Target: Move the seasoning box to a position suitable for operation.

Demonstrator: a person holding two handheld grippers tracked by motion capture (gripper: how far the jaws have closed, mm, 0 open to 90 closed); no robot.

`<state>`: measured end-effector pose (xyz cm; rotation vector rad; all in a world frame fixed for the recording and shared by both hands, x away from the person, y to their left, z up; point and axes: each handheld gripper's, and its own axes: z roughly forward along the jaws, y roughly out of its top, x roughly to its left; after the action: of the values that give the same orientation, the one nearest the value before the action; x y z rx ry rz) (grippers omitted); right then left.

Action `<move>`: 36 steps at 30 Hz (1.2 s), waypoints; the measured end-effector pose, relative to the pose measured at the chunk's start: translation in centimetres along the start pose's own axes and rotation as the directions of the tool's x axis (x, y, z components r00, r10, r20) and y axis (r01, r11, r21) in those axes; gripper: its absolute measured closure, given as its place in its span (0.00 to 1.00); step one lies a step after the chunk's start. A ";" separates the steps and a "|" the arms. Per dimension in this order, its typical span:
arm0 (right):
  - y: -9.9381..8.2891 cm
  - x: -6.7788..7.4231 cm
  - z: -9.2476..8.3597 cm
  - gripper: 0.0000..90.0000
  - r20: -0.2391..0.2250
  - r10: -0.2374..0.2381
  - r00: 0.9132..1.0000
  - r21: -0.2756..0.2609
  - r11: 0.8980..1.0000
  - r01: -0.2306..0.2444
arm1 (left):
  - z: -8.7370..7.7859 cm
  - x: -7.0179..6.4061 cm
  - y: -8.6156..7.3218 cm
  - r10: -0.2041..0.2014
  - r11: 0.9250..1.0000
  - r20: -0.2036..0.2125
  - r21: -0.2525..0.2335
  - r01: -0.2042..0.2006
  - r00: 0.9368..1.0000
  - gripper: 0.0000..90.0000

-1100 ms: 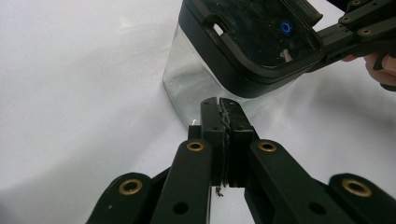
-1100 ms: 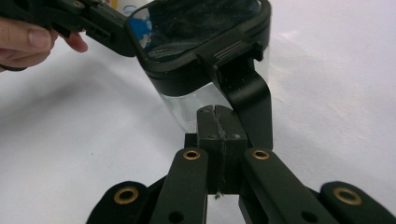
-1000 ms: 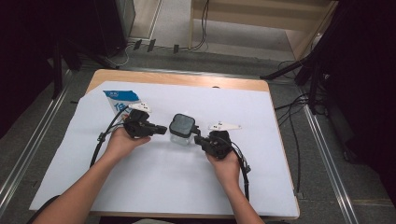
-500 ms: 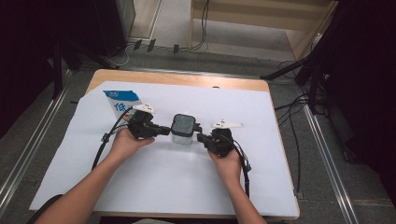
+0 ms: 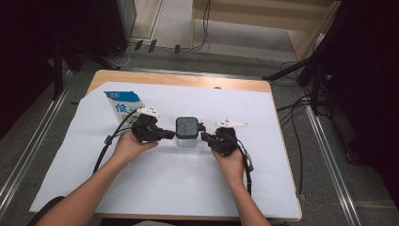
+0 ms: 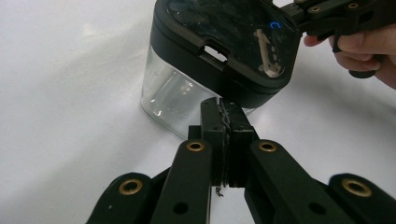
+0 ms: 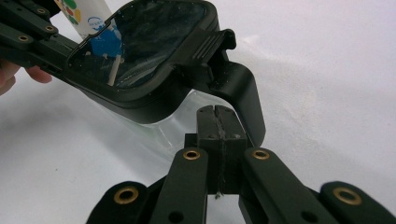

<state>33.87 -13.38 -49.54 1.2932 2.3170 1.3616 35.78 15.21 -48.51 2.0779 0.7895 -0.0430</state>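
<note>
1. Nearest the camera in the high view, two bare forearms came up from the bottom edge over a white sheet (image 5: 155, 188) that covered most of a wooden table (image 5: 179, 79). The left elbow was cut off at the frame edge.
2. The left hand (image 5: 126, 146) held the left gripper (image 5: 170, 134), and the right hand (image 5: 229, 159) held the right gripper (image 5: 205, 137). A black cable trailed back from each along the sheet.
3. In the left gripper view, that gripper's jaws were pressed flat together with nothing between them, their tips just at the lower wall of the container. Whether they actually touched it was hard to tell.
4. In the right gripper view, that gripper's jaws were likewise clenched together on nothing, tips right beside the container's black handle (image 7: 243, 93); contact could not be made out.
5. Between the two grippers stood a clear container (image 5: 187, 133) with a dark lid (image 5: 187, 126), near the middle of the sheet. The lid's glossy top reflected its surroundings, so the inside was hard to see, and the gripper views cut off part of the lid.
6. Beyond the left gripper lay a blue and white carton (image 5: 123, 104), partly hidden by the gripper.
7. Farthest off, cables and dark furniture stood on the grey floor, too dim to identify.
</note>
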 end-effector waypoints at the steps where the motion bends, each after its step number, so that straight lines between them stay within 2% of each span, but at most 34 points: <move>1: 0.0 0.0 0.0 1.00 0.001 -0.001 1.000 0.002 1.000 0.001 | 0.0 0.0 0.0 0.001 1.000 0.002 0.001 -0.001 1.000 1.00; 3: 0.1 0.0 0.1 1.00 0.000 -0.001 1.000 0.013 1.000 0.001 | 0.0 -0.1 0.0 0.003 1.000 -0.002 0.002 -0.003 1.000 1.00; 6: 0.2 0.0 -0.1 1.00 -0.013 -0.012 1.000 0.028 1.000 0.012 | -0.1 0.1 0.0 -0.005 1.000 0.009 0.010 0.005 1.000 0.93; 8: 0.1 0.0 -0.2 1.00 -0.021 -0.012 1.000 0.024 1.000 0.012 | -0.5 0.3 -0.1 0.006 1.000 0.008 0.018 -0.006 1.000 0.91; 9: 0.0 0.1 -0.3 0.98 -0.029 -0.025 0.999 0.034 0.999 0.026 | -0.6 0.4 -0.1 0.006 1.000 0.008 0.013 -0.006 1.000 0.88; 10: 0.0 0.1 -0.6 0.95 -0.024 -0.044 0.999 0.039 0.998 0.045 | -1.0 0.5 -0.2 0.006 1.000 0.008 0.014 -0.006 1.000 0.80; 12: 0.0 0.1 -1.0 0.91 -0.028 -0.054 0.998 0.029 0.998 0.055 | -1.1 0.6 -0.1 0.008 1.000 0.006 0.015 -0.008 1.000 0.69; 13: 0.1 0.0 -1.2 0.88 -0.033 -0.057 0.998 0.020 0.998 0.058 | -1.5 0.7 -0.1 0.008 1.000 -0.011 0.013 -0.008 1.000 0.64; 16: 0.2 0.0 -1.8 0.85 -0.034 -0.052 0.998 0.005 0.999 0.053 | -1.8 0.7 -0.2 0.014 1.000 -0.019 0.004 -0.014 1.000 0.55; 17: 0.2 -0.1 -2.1 0.83 -0.036 -0.052 0.998 0.000 0.999 0.052 | -2.0 0.7 -0.2 0.019 1.000 -0.016 0.005 -0.019 1.000 0.55; 18: 0.2 -0.4 -2.6 0.78 -0.044 -0.050 0.998 -0.008 0.999 0.050 | -2.2 0.7 -0.2 0.039 0.999 -0.027 0.011 -0.039 0.999 0.53; 19: 0.2 -0.4 -2.6 0.78 -0.044 -0.050 0.998 -0.008 0.999 0.050 | -2.2 0.7 -0.2 0.039 0.999 -0.027 0.011 -0.039 0.999 0.52; 20: 0.2 -0.6 -2.9 0.76 -0.051 -0.059 0.997 -0.008 0.998 0.058 | -2.3 0.6 -0.2 0.048 0.999 -0.025 0.011 -0.048 0.999 0.52; 21: 0.2 -0.9 -3.2 0.71 -0.048 -0.073 0.996 -0.017 0.997 0.072 | -2.3 0.5 -0.2 0.057 0.998 -0.041 0.008 -0.056 0.998 0.50; 22: 0.2 -1.0 -3.2 0.71 -0.044 -0.071 0.996 -0.020 0.997 0.070 | -2.3 0.3 -0.1 0.075 0.997 -0.045 -0.002 -0.075 0.996 0.49; 24: 0.2 -1.2 -3.2 0.70 -0.044 -0.073 0.996 -0.019 0.997 0.072 | -2.3 0.3 -0.1 0.073 0.997 -0.047 -0.006 -0.074 0.996 0.49; 27: 0.2 -1.7 -3.0 0.68 -0.050 -0.072 0.996 0.012 0.997 0.073 | -2.1 0.1 0.1 0.052 0.998 -0.034 -0.020 -0.052 0.998 0.50; 29: 0.3 -1.9 -3.1 0.67 -0.057 -0.083 0.995 0.018 0.996 0.084 | -2.2 0.1 0.4 0.075 0.997 0.002 -0.004 -0.075 0.997 0.49; 30: 0.3 -2.0 -3.2 0.66 -0.060 -0.080 0.995 0.018 0.996 0.082 | -2.2 0.1 0.6 0.089 0.996 -0.010 0.022 -0.089 0.996 0.47; 31: 0.3 -2.0 -3.2 0.66 -0.060 -0.080 0.995 0.018 0.996 0.082 | -2.2 0.1 0.6 0.089 0.996 -0.010 0.022 -0.089 0.996 0.42; 32: 0.3 -2.4 -3.3 0.65 -0.071 -0.067 0.995 0.020 0.997 0.068 | -2.1 0.3 1.2 0.076 0.996 0.013 0.043 -0.077 0.997 0.36; 33: 0.3 -2.5 -3.3 0.65 -0.075 -0.064 0.995 0.024 0.997 0.066 | -2.1 0.3 1.2 0.076 0.996 0.013 0.043 -0.077 0.997 0.31; 34: 0.3 -2.5 -3.3 0.65 -0.075 -0.064 0.995 0.024 0.997 0.066 | -2.2 0.2 1.4 0.076 0.996 0.016 0.034 -0.077 0.997 0.31; 35: 0.4 -2.6 -3.2 0.65 -0.074 -0.070 0.995 0.026 0.997 0.072 | -2.2 0.1 1.7 0.081 0.996 0.031 0.028 -0.082 0.996 0.29; 36: 0.5 -2.6 -3.1 0.65 -0.077 -0.069 0.995 0.028 0.997 0.071 | -2.3 -0.1 2.2 0.107 0.994 0.040 0.021 -0.108 0.993 0.24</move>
<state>34.14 -17.17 -48.08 1.1760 2.4178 1.3823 36.33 16.01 -45.53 2.1320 0.6550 -0.0334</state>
